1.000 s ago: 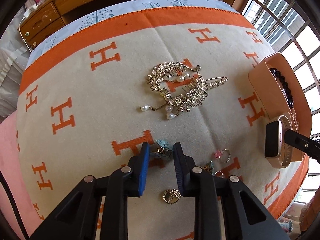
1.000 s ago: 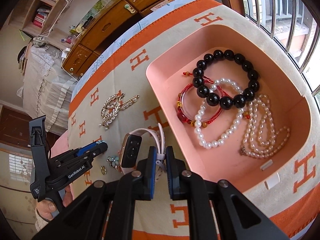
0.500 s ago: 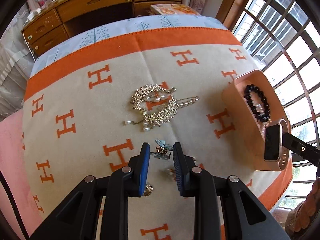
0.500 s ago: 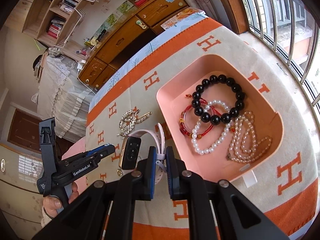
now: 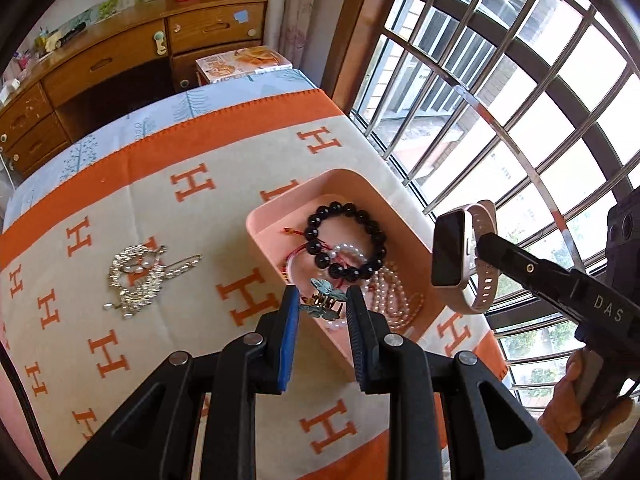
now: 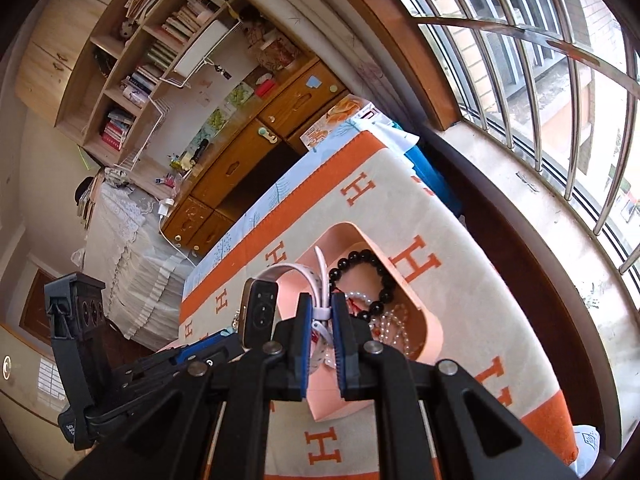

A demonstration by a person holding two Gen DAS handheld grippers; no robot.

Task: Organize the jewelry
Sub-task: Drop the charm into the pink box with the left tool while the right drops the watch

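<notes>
Now drop-off step: left gripper (image 5: 323, 305) pinched butterfly clip (image 5: 325, 300) above pink tray (image 5: 264, 216); right gripper (image 6: 321, 314) clamped watch (image 6: 260, 314) strap; next, release over tray.

You are working in a home, in what looks like a bedroom or study. A wooden desk (image 5: 120, 60) with drawers (image 5: 28, 120) stands along the far wall, cluttered with small items. Above it, open wooden shelves (image 6: 152, 60) hold rows of books. A barred window (image 5: 500, 100) runs along one side and admits daylight. A lace-edged cover (image 6: 132, 248) drapes furniture beside the desk. The tabletop (image 5: 192, 208) before you wears an orange-bordered blanket printed with H letters.
</notes>
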